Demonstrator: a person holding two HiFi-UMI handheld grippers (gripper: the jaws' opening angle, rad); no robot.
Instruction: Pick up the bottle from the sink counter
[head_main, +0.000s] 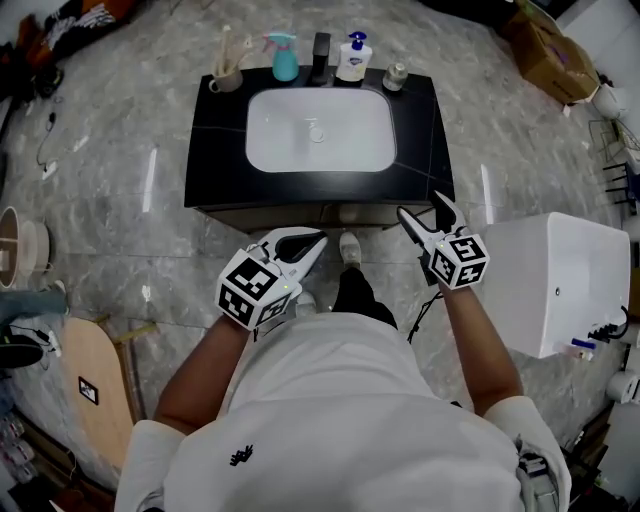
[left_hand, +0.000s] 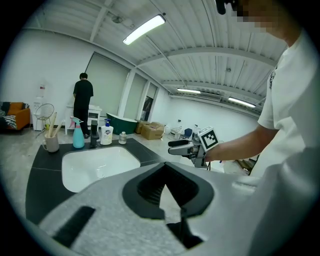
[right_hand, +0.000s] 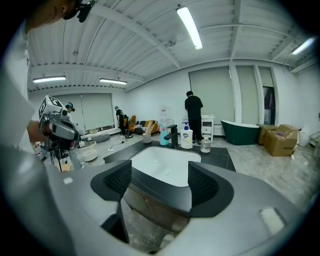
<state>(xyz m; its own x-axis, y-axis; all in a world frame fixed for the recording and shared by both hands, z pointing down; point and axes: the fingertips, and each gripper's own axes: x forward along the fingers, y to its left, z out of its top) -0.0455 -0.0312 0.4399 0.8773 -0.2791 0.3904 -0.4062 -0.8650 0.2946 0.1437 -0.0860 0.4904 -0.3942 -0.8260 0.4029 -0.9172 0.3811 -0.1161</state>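
Observation:
A black sink counter (head_main: 215, 150) with a white basin (head_main: 320, 130) lies ahead of me. Along its back edge stand a teal spray bottle (head_main: 285, 57) (left_hand: 78, 136) (right_hand: 164, 136), a black faucet (head_main: 320, 58), a white pump bottle (head_main: 353, 58) (left_hand: 106, 135) (right_hand: 186, 137) and a small jar (head_main: 396, 76) (right_hand: 205, 145). My left gripper (head_main: 316, 240) (left_hand: 164, 172) hangs shut and empty before the counter's front edge. My right gripper (head_main: 422, 206) (right_hand: 160, 182) stands open at the counter's front right corner, nothing between its pads, well short of the bottles.
A cup of brushes (head_main: 225, 75) stands at the counter's back left corner. A white fixture (head_main: 560, 280) sits on the floor to the right, and a wooden board (head_main: 95, 385) lies to the left. A person in black (right_hand: 193, 112) stands far behind the sink.

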